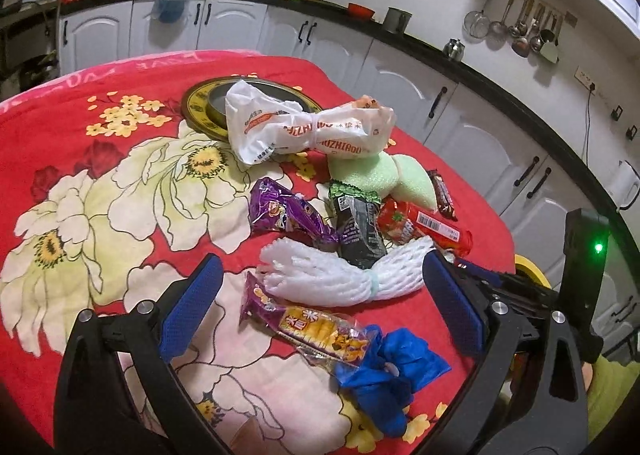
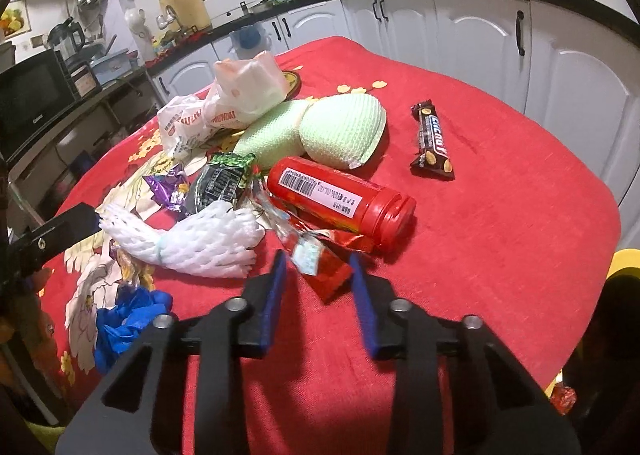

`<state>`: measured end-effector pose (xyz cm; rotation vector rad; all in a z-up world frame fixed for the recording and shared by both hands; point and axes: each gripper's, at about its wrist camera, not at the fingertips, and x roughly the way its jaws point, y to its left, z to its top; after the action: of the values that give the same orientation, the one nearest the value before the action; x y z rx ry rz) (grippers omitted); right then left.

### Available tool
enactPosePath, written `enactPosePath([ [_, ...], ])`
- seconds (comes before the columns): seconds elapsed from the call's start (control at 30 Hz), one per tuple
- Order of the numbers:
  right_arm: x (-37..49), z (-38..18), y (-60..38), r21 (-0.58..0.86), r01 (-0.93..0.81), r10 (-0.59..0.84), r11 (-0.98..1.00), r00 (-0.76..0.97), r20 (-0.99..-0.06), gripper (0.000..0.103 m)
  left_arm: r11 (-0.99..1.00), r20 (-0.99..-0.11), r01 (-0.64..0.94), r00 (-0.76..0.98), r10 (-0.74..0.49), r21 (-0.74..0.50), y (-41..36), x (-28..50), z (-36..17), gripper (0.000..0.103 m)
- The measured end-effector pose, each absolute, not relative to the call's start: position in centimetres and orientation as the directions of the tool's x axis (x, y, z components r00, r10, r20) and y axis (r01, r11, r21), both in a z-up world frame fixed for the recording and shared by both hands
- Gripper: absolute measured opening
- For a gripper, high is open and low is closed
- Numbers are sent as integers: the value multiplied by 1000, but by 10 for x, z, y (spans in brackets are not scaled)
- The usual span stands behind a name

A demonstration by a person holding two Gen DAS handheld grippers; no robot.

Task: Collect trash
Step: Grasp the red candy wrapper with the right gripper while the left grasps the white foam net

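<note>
The trash lies heaped on a table under a red flowered cloth (image 1: pixel 120 183). The left gripper (image 1: pixel 320 287) hangs over the near side of the heap with its jaws wide apart; the white foam net (image 1: pixel 344 275) lies between the blue pads, touching neither. Just nearer sit a purple-and-yellow snack wrapper (image 1: pixel 308 327) and a crumpled blue glove (image 1: pixel 384 371). The right gripper (image 2: pixel 318 275) has its jaws drawn close around a red foil wrapper (image 2: pixel 324 275); whether the pads press on it cannot be told. Just beyond lies a red canister (image 2: pixel 340 203), farther off the green foam cups (image 2: pixel 340 131), a white plastic bag (image 2: pixel 224 107), and at far right a chocolate bar (image 2: pixel 432 143).
</note>
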<state>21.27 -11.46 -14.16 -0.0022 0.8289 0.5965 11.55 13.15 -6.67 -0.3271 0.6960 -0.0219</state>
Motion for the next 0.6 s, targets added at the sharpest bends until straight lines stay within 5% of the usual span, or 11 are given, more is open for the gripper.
enactPosePath([
  [0.2, 205, -143, -115, 229, -523, 517, 821, 511, -687, 5, 952, -636, -69, 758, -144, -298, 126, 120, -70, 69],
  [0.33, 198, -143, -117, 229, -530, 524, 816, 511, -681, 4, 951, -642, -68, 752, -150, -301, 126, 120, -71, 57],
  [0.6, 178, -135, -126, 207, -544, 525, 813, 533, -664, 4, 946, -659, -65, 733, -171, -318, 130, 119, -72, 16],
])
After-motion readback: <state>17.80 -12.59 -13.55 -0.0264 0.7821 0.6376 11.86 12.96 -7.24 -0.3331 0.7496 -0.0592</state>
